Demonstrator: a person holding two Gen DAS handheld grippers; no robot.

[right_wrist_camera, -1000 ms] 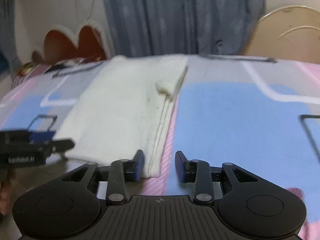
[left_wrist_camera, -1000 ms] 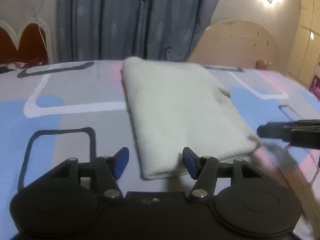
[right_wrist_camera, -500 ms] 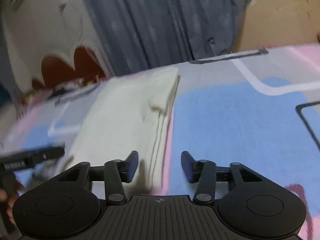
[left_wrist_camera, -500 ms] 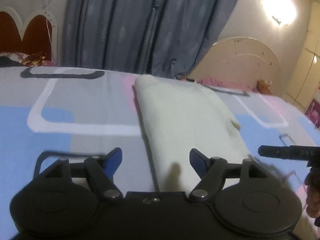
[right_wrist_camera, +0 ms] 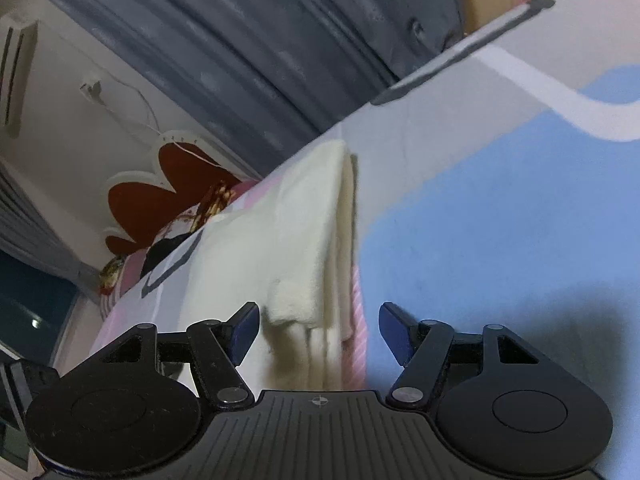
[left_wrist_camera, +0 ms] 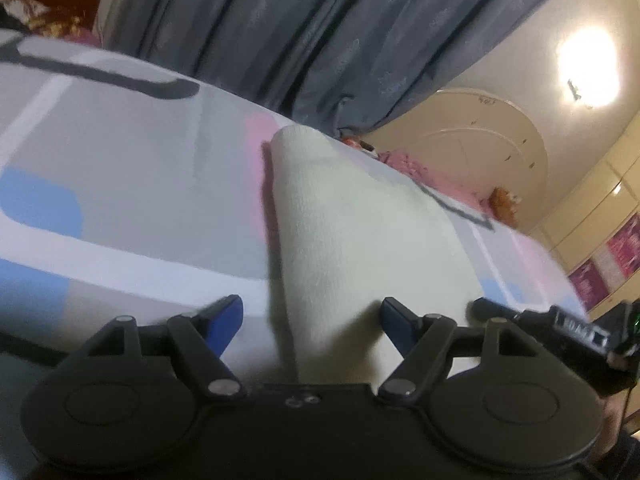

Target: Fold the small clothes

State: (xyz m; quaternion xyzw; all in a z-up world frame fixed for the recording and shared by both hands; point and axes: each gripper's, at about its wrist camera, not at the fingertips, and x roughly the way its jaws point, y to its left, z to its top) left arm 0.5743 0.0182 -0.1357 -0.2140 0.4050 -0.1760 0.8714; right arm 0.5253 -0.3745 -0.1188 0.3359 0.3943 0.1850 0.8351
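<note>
A folded cream knit garment (left_wrist_camera: 360, 232) lies on the patterned bedsheet (left_wrist_camera: 120, 168). My left gripper (left_wrist_camera: 310, 326) is open, its blue pads straddling the garment's near left edge. In the right wrist view the garment (right_wrist_camera: 288, 240) shows its stacked right-hand edges. My right gripper (right_wrist_camera: 320, 330) is open, its pads on either side of those near layered edges. The right gripper also shows in the left wrist view (left_wrist_camera: 552, 332) at the far right. Both views are tilted.
Blue-grey curtains (left_wrist_camera: 320, 40) hang behind the bed. A cream arched headboard (left_wrist_camera: 480, 152) stands at the back right, a red one (right_wrist_camera: 160, 196) at the back left. The bedsheet (right_wrist_camera: 500, 220) stretches right of the garment.
Both grippers have moved forward over the garment's near end, rolled into a tilt and opened wider. The garment now reaches between both pairs of fingers.
</note>
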